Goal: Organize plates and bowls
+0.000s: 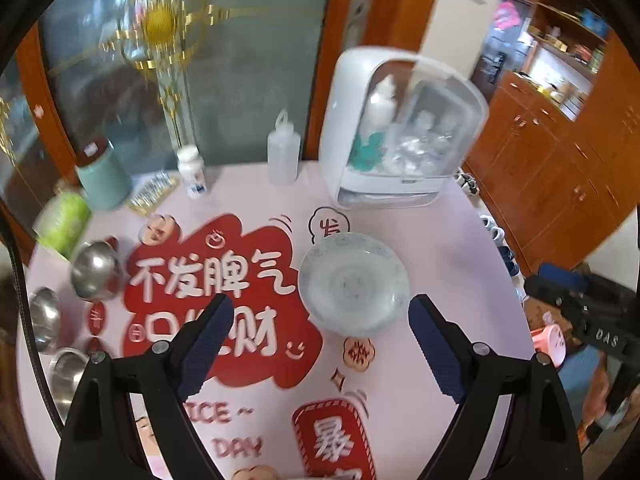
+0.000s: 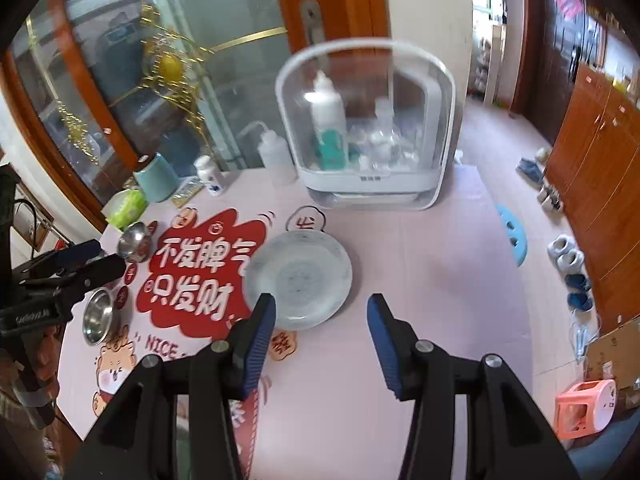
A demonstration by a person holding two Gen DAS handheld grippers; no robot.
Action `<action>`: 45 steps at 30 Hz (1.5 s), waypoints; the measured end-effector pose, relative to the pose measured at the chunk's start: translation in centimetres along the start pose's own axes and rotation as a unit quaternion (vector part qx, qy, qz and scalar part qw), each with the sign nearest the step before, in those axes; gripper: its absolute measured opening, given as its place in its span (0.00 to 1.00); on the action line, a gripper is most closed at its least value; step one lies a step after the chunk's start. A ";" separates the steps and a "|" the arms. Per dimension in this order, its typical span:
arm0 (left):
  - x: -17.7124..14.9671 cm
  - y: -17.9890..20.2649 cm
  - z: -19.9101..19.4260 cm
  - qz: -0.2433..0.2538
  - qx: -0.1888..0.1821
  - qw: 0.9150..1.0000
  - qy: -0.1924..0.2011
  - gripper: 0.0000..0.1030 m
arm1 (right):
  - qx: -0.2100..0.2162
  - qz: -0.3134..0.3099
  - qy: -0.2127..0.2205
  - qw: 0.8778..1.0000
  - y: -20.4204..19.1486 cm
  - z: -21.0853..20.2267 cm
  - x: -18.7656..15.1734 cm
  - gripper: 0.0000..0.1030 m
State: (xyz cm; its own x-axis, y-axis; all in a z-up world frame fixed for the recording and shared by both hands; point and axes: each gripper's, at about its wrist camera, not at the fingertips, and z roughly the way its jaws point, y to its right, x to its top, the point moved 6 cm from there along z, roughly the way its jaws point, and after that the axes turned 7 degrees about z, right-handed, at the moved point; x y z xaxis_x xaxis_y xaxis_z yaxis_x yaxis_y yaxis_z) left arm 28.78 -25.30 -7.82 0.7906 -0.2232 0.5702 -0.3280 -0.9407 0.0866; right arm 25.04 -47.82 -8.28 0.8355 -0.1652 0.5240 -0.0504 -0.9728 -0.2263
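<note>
While hanging above the pink mat (image 1: 432, 240), left gripper (image 1: 322, 312) spread wide, nothing between the blue pads (image 1: 208, 344), tips low in the frame either side of centre. Just above the gap and a little right, near the right pad: glass plate (image 1: 354, 284), speckled, flat on the mat, touching neither pad. Left edge of the frame: three steel bowls in a column, top bowl (image 1: 96, 270), middle bowl (image 1: 46, 320), bottom bowl (image 1: 70, 376), each apart from the next, beside the red sticker (image 1: 216, 292) with white characters. Upper left of the mat: green pack (image 1: 64, 220), teal cup (image 1: 104, 182), white pill bottle (image 1: 192, 174). Top centre: squeeze bottle (image 1: 283, 150). Upper right: white cabinet (image 1: 400, 128) with clear door, bottles blurred inside.

In the right wrist view, right gripper (image 2: 322, 318) parted about halfway, empty, blue pads (image 2: 260, 344) low in the frame. Same plate (image 2: 300, 276) just above the left pad, overlapped by its tip in the picture; contact cannot be told. Two bowls visible at left, upper (image 2: 134, 242) and lower (image 2: 100, 316), with the other gripper's black body (image 2: 68, 276) crossing in from the left edge between them. Cabinet (image 2: 368, 128) at top centre, stood on the far end of the mat. Right side: blue stool (image 2: 514, 236), shoes (image 2: 566, 254) along the wooden cupboards, pink stool (image 2: 584, 408) at lower right.
</note>
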 end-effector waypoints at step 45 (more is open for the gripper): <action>-4.8 -2.3 25.9 -0.094 -0.015 0.980 -0.176 0.14 | 0.026 0.076 -0.143 0.986 4.2 22.6 -2.5 0.08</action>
State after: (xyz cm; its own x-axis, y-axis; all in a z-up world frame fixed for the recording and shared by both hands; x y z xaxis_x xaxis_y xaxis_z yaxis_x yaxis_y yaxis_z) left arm 39.11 -28.65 -31.91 0.9664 -0.1250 0.2248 -0.1694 -0.9670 0.1902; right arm 35.17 -47.86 -29.13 0.9413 -0.2479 0.2289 -0.1643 -0.9293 -0.3307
